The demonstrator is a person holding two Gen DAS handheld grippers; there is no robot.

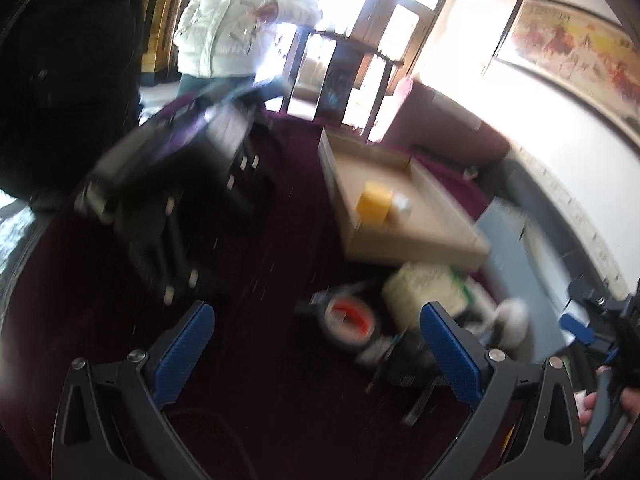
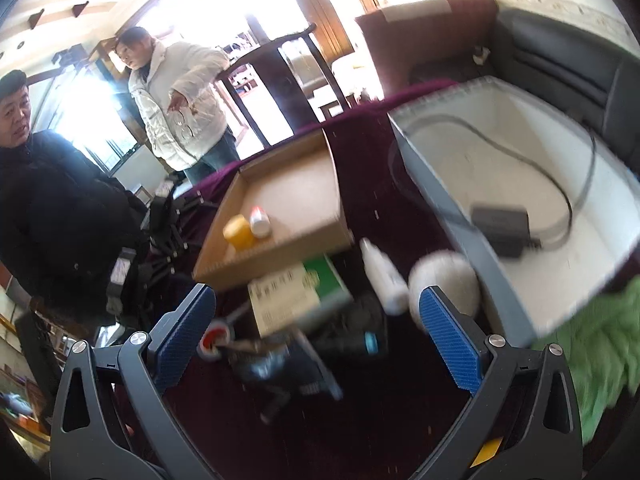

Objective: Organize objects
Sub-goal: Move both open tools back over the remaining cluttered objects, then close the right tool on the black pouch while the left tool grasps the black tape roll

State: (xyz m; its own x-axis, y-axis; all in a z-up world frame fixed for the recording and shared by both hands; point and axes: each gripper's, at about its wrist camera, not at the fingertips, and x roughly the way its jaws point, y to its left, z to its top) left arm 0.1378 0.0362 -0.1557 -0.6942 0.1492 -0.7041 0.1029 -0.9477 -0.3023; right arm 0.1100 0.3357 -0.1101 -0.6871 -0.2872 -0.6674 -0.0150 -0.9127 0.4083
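Note:
On a dark purple cloth lies a pile of objects: a green and white box [image 2: 294,294], a white tube [image 2: 384,278], a white round ball [image 2: 446,282], a tape roll with a red core [image 1: 348,318] and dark items. A cardboard tray [image 2: 280,258] holds a yellow jar [image 2: 239,232] and a small white bottle [image 2: 260,222]. A white and grey bin [image 2: 436,188] holds a dark adapter with its cable [image 2: 500,226]. My left gripper [image 1: 316,328] hangs open above the pile, nothing between its fingers. My right gripper [image 2: 316,312] is wide open over the pile, empty.
Two people stand beyond the table: one in a white jacket [image 2: 180,112], one in a black coat [image 2: 52,208]. Black folded gear [image 1: 168,208] lies left of the tray. A green cloth [image 2: 600,344] sits at the right. A wooden chair [image 2: 280,80] and a grey sofa [image 2: 560,52] lie behind.

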